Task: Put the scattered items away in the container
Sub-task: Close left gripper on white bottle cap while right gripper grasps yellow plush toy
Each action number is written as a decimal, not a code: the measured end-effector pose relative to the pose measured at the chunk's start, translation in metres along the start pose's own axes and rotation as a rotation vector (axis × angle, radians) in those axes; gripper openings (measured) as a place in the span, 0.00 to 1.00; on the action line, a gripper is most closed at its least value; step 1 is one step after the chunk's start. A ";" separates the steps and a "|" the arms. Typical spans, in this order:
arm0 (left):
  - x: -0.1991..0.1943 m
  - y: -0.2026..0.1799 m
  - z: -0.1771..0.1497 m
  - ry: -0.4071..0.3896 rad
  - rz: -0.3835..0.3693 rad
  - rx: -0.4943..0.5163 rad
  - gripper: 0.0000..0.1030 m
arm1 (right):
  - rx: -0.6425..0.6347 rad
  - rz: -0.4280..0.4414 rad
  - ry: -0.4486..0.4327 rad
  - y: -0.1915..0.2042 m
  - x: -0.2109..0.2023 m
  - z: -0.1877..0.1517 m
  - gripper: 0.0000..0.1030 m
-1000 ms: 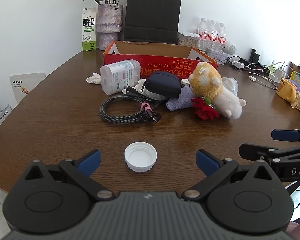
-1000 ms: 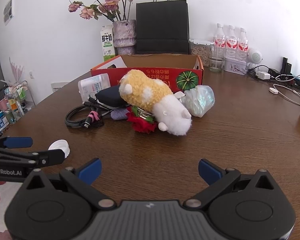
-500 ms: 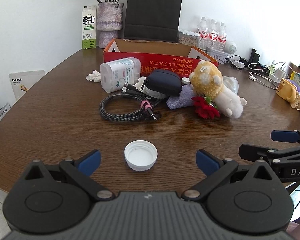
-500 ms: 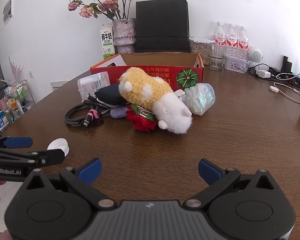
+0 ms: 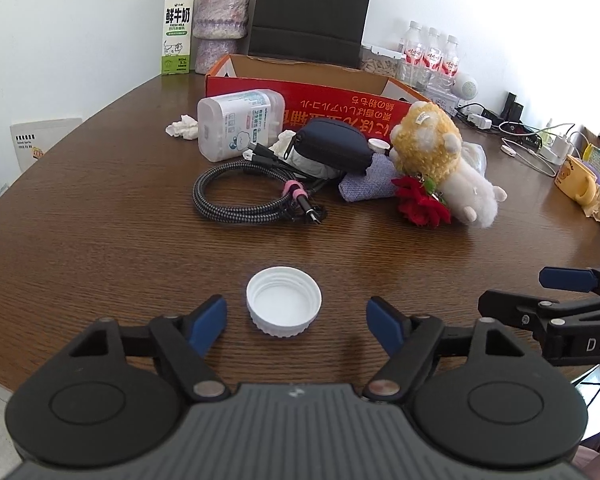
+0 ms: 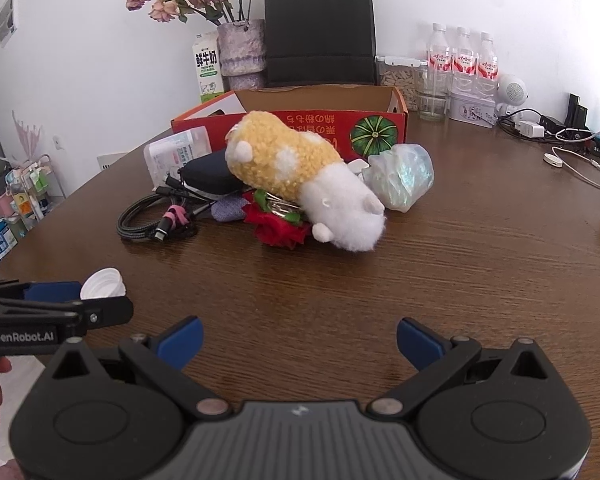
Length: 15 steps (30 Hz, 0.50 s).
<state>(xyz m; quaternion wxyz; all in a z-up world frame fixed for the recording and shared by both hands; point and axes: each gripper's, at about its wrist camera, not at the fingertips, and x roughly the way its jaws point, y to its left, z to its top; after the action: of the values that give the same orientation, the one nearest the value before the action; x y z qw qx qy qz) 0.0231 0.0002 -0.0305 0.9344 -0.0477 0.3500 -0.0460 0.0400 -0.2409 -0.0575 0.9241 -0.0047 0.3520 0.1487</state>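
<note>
A white bottle cap [image 5: 283, 301] lies open side up on the brown table, just ahead of my open left gripper [image 5: 296, 322]; it also shows in the right wrist view [image 6: 102, 282]. A red cardboard box [image 5: 312, 98] stands at the back. In front of it lie a wipes pack [image 5: 236, 122], a dark pouch [image 5: 330, 144], a coiled cable [image 5: 252, 200], a purple cloth [image 5: 366, 184], a red flower [image 6: 278, 230], a yellow-white plush [image 6: 300, 176] and a crumpled plastic bag [image 6: 400, 176]. My right gripper [image 6: 300, 340] is open and empty, short of the plush.
A milk carton [image 5: 177, 36], a flower vase [image 5: 220, 20], a black paper bag [image 5: 312, 12] and water bottles [image 5: 428, 56] stand along the back wall. Chargers and cables [image 5: 532, 140] and a yellow mug [image 5: 576, 182] are at the right.
My left gripper has moved forward toward the cap and its fingers have narrowed somewhat. My right gripper has edged slightly forward.
</note>
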 end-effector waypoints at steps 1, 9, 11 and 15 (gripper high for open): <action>0.000 0.000 0.000 -0.002 0.004 0.004 0.66 | 0.001 0.001 0.002 0.000 0.001 0.000 1.00; 0.003 0.002 0.004 -0.011 0.014 0.009 0.40 | -0.001 0.014 0.015 0.000 0.010 0.004 1.00; 0.004 0.003 0.004 -0.012 0.011 0.006 0.40 | -0.002 0.019 0.015 0.000 0.012 0.006 1.00; 0.006 0.005 0.007 -0.014 0.005 -0.003 0.40 | -0.009 0.027 0.007 0.001 0.014 0.011 1.00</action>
<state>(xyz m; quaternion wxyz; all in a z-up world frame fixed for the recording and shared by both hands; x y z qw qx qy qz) 0.0324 0.0048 -0.0291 0.9368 -0.0487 0.3438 -0.0428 0.0562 -0.2349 -0.0583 0.9207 -0.0045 0.3546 0.1627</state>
